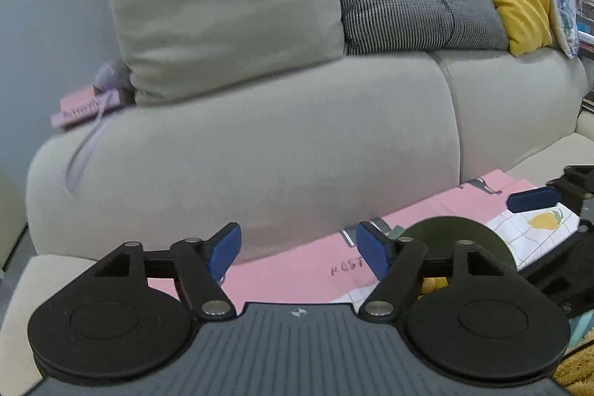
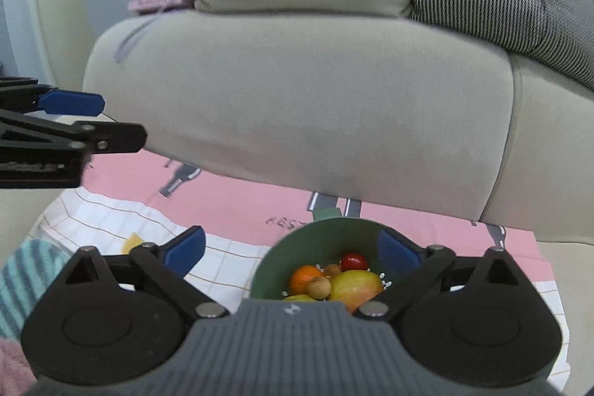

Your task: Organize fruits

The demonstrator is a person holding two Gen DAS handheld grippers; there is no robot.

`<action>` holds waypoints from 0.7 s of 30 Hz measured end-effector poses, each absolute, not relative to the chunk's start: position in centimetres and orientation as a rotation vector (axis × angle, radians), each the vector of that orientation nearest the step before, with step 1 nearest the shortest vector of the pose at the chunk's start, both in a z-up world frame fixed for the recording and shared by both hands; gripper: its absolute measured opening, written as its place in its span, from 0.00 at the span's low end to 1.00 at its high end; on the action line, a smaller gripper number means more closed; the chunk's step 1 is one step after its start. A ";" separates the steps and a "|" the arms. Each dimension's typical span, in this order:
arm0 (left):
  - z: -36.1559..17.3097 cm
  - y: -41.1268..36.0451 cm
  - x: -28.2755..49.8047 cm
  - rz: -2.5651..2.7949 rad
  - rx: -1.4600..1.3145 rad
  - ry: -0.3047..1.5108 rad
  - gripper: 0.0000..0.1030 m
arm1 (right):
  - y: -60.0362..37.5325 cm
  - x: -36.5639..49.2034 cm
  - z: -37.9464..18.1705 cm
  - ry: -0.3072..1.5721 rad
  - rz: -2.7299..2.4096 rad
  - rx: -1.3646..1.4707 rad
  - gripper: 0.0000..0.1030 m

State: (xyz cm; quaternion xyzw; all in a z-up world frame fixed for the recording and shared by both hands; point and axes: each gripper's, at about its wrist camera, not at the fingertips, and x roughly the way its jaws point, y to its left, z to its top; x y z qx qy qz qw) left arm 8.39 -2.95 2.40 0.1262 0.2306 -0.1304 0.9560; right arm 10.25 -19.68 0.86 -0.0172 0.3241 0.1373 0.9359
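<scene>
While both grippers hang above the table with nothing between their fingers, the fruit sits in a green bowl (image 2: 326, 240) on a pink cloth (image 2: 241, 199) in front of a beige sofa (image 2: 297, 99). The right gripper (image 2: 293, 249) has its jaws spread wide over the bowl, which holds an orange (image 2: 305, 277), a red tomato (image 2: 354, 261), a yellow-red mango (image 2: 354, 286) and small brown fruits (image 2: 320, 286). The left gripper (image 1: 299, 247) also stands with jaws apart, to the left of the bowl (image 1: 445, 231). A white checked cloth (image 2: 111, 221) lies beside the bowl.
</scene>
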 end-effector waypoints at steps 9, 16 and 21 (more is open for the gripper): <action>1.6 -3.7 4.6 -0.287 0.235 0.433 0.83 | -20.0 4.4 1.2 0.588 0.198 -0.042 0.96; 0.2 -4.5 2.4 -0.260 0.223 0.439 0.85 | -21.4 1.5 0.0 0.605 0.140 0.060 0.96; -1.0 -4.4 1.9 -0.258 0.185 0.474 0.85 | -21.2 0.5 -0.8 0.608 0.114 0.038 0.96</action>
